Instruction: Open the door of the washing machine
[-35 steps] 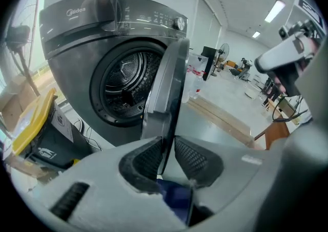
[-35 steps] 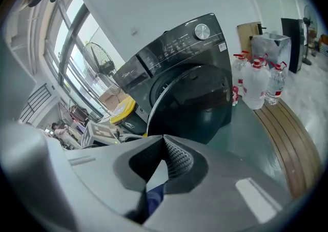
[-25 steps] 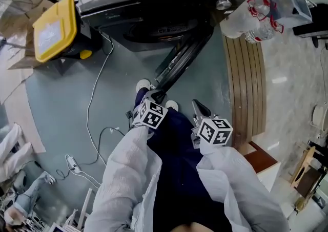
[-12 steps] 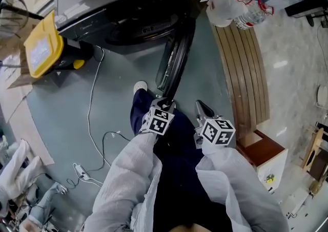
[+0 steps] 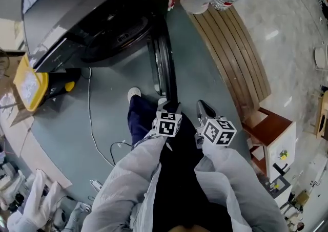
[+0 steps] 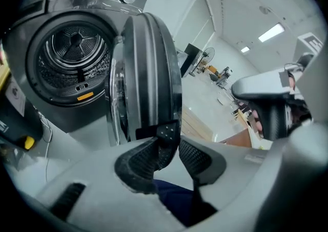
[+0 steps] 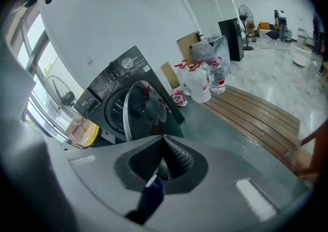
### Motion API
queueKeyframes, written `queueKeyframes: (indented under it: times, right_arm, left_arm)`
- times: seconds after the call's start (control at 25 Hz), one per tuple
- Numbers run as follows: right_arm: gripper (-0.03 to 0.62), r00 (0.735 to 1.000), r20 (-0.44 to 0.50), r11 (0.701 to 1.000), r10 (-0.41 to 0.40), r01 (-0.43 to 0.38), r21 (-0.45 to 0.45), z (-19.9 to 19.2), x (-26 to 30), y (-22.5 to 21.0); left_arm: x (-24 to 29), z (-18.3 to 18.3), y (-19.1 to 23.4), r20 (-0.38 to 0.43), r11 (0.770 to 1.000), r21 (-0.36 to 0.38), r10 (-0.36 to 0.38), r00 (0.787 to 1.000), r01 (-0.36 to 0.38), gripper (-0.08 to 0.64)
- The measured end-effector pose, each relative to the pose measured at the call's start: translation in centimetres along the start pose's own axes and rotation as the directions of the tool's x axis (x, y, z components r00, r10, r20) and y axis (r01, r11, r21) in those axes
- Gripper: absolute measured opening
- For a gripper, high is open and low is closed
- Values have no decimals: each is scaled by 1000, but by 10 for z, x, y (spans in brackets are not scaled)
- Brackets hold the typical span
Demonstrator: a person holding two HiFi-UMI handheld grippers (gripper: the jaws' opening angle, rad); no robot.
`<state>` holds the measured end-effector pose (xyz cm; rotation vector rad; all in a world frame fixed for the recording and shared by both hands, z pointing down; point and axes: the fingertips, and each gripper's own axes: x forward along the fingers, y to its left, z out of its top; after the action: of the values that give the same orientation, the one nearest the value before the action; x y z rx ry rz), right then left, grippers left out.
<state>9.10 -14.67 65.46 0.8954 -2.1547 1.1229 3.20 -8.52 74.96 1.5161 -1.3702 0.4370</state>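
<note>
Bright even indoor light, fisheye-warped edges, dark vignetted corners

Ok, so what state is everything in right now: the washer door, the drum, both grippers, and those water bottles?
Washing machine door: open, swung well out from the front.
Drum: exposed, looks empty.
Left gripper: jaws apart, just been opening, the door's edge between them.
Right gripper: jaws together, nothing held.
Water bottles: upright, capped.
</note>
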Motion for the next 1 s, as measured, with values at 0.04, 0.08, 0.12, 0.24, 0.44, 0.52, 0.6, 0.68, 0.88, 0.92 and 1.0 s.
queueKeyframes:
  times: [0.04, 0.08, 0.12, 0.24, 0.44, 0.52, 0.6, 0.68, 0.88, 0.92, 1.0]
  right_arm:
    - [9, 1000, 8, 1000, -10, 10, 12, 1, -2, -5]
    - [9, 1000, 16, 1000, -20, 20, 23, 2, -3, -9]
    - [9, 999, 23, 999, -33, 32, 36, 2, -6, -14]
    - [9, 996, 46, 995, -73, 70, 74, -1, -16, -27]
    - [9, 988, 79, 984, -134, 124, 129, -4, -33, -50]
    - [9, 983, 94, 979, -158, 143, 145, -5, -39, -59]
    - [9, 977, 112, 973, -180, 161, 165, -4, -47, -68]
    - [9, 971, 129, 966, -202, 176, 191, -5, -57, -77]
    - [9, 956, 153, 946, -252, 209, 248, -13, -77, -96]
    - [9, 953, 155, 942, -260, 215, 258, -15, -81, -100]
    - [9, 948, 158, 934, -277, 227, 276, -20, -90, -107]
  left_arm:
    - [5, 2, -5, -6, 1000, -12, 1, 1000, -1, 129]
    - [10, 4, -9, -14, 1000, -22, 3, 1000, -3, 129]
    - [14, 6, -13, -24, 1000, -31, 3, 1000, -4, 130]
    - [25, 12, -28, -53, 998, -59, -3, 999, 0, 129]
    - [44, 24, -53, -70, 992, -122, -32, 997, 24, 132]
    - [52, 29, -60, -74, 989, -144, -41, 996, 29, 132]
    - [59, 34, -68, -78, 985, -169, -45, 996, 31, 132]
    - [66, 39, -77, -79, 980, -198, -49, 996, 33, 133]
    - [82, 55, -94, -78, 964, -262, -61, 995, 39, 133]
    - [85, 58, -97, -76, 961, -274, -64, 995, 41, 133]
    - [91, 64, -105, -67, 955, -292, -70, 995, 48, 133]
